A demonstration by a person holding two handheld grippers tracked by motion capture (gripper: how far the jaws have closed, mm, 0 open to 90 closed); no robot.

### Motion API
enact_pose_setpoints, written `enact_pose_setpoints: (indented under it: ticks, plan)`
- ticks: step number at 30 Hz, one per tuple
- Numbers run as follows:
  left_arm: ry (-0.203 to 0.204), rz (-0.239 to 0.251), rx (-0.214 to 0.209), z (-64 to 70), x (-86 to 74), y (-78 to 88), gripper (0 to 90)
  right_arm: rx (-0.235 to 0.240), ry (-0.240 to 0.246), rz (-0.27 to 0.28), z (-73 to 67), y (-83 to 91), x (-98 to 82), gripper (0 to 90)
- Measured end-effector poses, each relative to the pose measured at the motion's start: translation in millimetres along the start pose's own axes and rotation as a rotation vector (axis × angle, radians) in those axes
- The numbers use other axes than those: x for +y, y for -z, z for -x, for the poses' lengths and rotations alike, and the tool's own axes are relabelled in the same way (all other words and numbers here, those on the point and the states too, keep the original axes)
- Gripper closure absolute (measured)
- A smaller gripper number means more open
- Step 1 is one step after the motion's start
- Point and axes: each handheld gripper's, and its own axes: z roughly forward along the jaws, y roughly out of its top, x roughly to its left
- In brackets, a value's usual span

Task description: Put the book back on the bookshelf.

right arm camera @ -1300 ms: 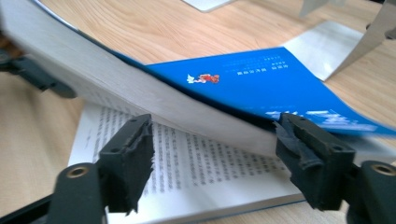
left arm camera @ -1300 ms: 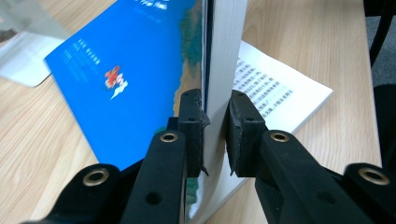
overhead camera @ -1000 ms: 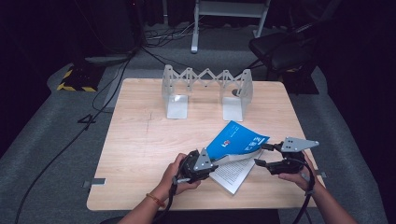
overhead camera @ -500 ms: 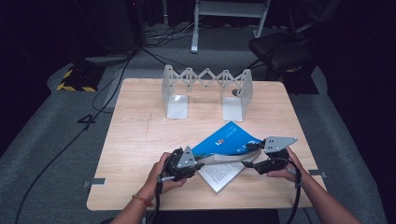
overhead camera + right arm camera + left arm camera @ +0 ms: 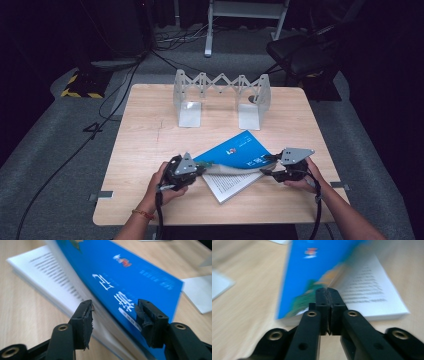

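Observation:
A book with a blue cover (image 5: 240,150) lies open on the wooden table (image 5: 150,150), its white printed pages (image 5: 232,182) showing below the raised cover. My left gripper (image 5: 206,165) sits at the cover's left corner; in the left gripper view its jaws (image 5: 327,290) are shut on the cover's (image 5: 307,272) edge. My right gripper (image 5: 267,165) is at the book's right edge. In the right gripper view its jaws (image 5: 115,308) stand astride the cover (image 5: 125,277) and a few loose pages (image 5: 62,282). They have just been closing, and a gap still shows.
A folding metal rack (image 5: 220,87) with two flat end plates stands at the back of the table. A black chair (image 5: 300,50) and cables (image 5: 165,45) lie beyond it on the grey floor. The table's front edge runs just under my hands.
Both hands have shifted left with the book, and the blue cover has sunk lower over the pages. The right gripper has come down and its jaws have narrowed around the cover's edge.

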Motion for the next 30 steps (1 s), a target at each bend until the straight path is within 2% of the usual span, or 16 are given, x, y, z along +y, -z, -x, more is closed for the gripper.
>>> enact_pose_setpoints:
  ticks: [2,3,4,5,6,7,9,11,12,14,17,18,19,24,25,30]
  plan:
    - [0.058,0.031,0.007,-11.6,-3.8,8.2,89.0,-0.024,0.043,-0.015,-4.6,-2.6,1.8,45.7]
    - [0.053,0.016,-0.002,-11.8,-4.3,9.7,88.7,-0.073,0.055,-0.032,-5.7,-5.4,3.6,54.9]
    - [0.021,-0.001,0.007,-8.8,-3.9,9.6,85.7,-0.113,0.052,-0.043,-5.8,-9.9,5.2,53.8]
    - [-0.018,-0.02,0.005,-3.3,-3.1,9.2,81.2,-0.102,0.054,-0.048,-4.8,-12.5,5.6,52.9]
    - [-0.018,-0.02,0.005,-3.3,-3.1,9.2,74.3,-0.102,0.054,-0.048,-4.8,-12.5,5.6,52.9]
    - [-0.046,-0.04,-0.016,4.9,-1.9,8.0,71.0,-0.094,0.057,-0.054,-2.7,-13.6,6.9,44.5]
    - [-0.13,-0.098,-0.054,30.0,-0.5,-1.6,59.9,-0.016,0.066,-0.064,-1.9,-9.1,7.9,39.2]
    - [-0.131,-0.111,-0.059,36.3,-1.2,-6.2,50.6,-0.014,0.079,-0.07,-3.7,-5.8,8.0,36.1]
    - [-0.133,-0.129,-0.072,41.5,-1.9,-10.6,46.3,0.004,0.048,-0.058,-4.2,-0.1,5.9,30.2]
    - [-0.157,-0.155,-0.073,49.7,-2.1,-18.7,41.9,0.026,0.028,-0.062,-4.3,1.3,4.0,29.3]
    - [-0.14,-0.154,-0.054,54.4,-1.5,-26.7,30.0,-0.027,-0.005,-0.114,-5.3,-1.5,-3.9,22.2]
    - [-0.14,-0.154,-0.054,54.4,-1.5,-26.7,28.3,-0.027,-0.005,-0.114,-5.3,-1.5,-3.9,22.2]
    - [-0.123,-0.144,-0.058,53.2,-2.2,-27.3,27.5,-0.083,-0.035,-0.141,-1.9,-3.8,-6.5,19.6]
    - [-0.12,-0.153,-0.065,50.0,-5.4,-30.8,26.1,-0.108,-0.097,-0.164,5.7,-3.2,-12.7,19.0]
    - [-0.12,-0.159,-0.07,49.4,-5.9,-31.8,26.1,-0.105,-0.133,-0.175,8.5,-4.9,-16.7,19.0]
    - [-0.131,-0.162,-0.077,50.1,-4.3,-31.5,27.2,-0.118,-0.128,-0.237,5.7,-15.9,-19.9,18.9]
